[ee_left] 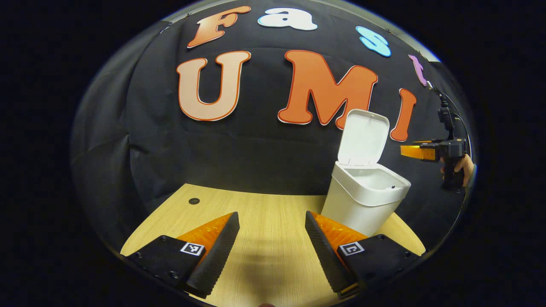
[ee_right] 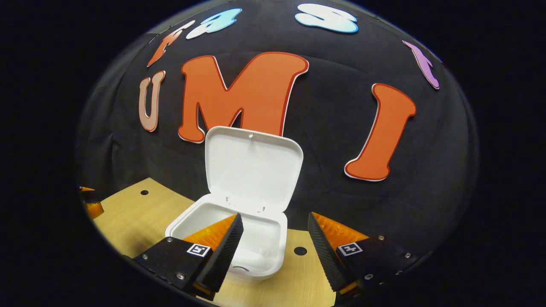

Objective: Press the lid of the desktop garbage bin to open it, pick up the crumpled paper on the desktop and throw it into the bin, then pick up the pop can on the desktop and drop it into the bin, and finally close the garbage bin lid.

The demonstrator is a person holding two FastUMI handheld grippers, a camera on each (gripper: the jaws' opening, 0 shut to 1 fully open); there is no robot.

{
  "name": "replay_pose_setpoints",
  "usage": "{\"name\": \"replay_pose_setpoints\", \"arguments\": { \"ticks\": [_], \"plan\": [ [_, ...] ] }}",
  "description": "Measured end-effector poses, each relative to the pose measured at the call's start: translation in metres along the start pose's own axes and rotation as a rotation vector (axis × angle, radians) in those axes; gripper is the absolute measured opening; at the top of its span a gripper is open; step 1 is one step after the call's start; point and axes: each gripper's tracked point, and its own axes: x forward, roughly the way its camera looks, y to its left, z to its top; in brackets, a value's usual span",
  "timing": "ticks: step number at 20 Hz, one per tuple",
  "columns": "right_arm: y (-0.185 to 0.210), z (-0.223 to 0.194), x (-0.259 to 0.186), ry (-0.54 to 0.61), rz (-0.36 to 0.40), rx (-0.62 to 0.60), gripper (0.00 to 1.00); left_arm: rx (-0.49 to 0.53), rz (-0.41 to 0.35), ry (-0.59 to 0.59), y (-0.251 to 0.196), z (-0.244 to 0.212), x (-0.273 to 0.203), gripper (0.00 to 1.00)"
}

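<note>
Both claws, left (ee_left: 271, 245) and right (ee_right: 275, 247), gaped wide and empty while the light, stiff plastic bin (ee_left: 362, 198) stood at the bench's (ee_left: 273, 213) far right edge, its upright lid (ee_right: 251, 168) best pushed at the top rim.

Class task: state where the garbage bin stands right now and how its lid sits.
The garbage bin stands on the wooden desk, right of centre in the left gripper view, its lid raised upright.

The bin (ee_right: 239, 238) has its inside bottom partly hidden behind the right claw's (ee_right: 273, 243) near finger. The worktop (ee_left: 268, 221) is cut off at the picture's edges.
</note>
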Motion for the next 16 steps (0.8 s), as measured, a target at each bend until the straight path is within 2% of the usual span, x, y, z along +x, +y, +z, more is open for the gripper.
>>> {"name": "replay_pose_setpoints", "arguments": {
  "ticks": [5, 9, 12, 16],
  "plan": [
    [0.004, 0.051, 0.013, -0.096, -0.018, 0.048, 0.93, 0.002, -0.001, -0.005, 0.01, 0.001, 0.0, 0.99],
    [0.007, 0.08, 0.022, -0.15, -0.035, 0.037, 0.92, -0.022, 0.021, 0.004, 0.026, -0.003, 0.002, 0.99],
    [0.006, 0.085, 0.026, -0.145, -0.034, 0.123, 0.92, -0.051, 0.028, 0.025, 0.034, -0.011, 0.005, 0.99],
    [-0.004, 0.093, 0.03, -0.153, -0.067, 0.113, 0.92, -0.059, 0.014, 0.038, 0.035, -0.014, 0.01, 0.99]
  ]
}}
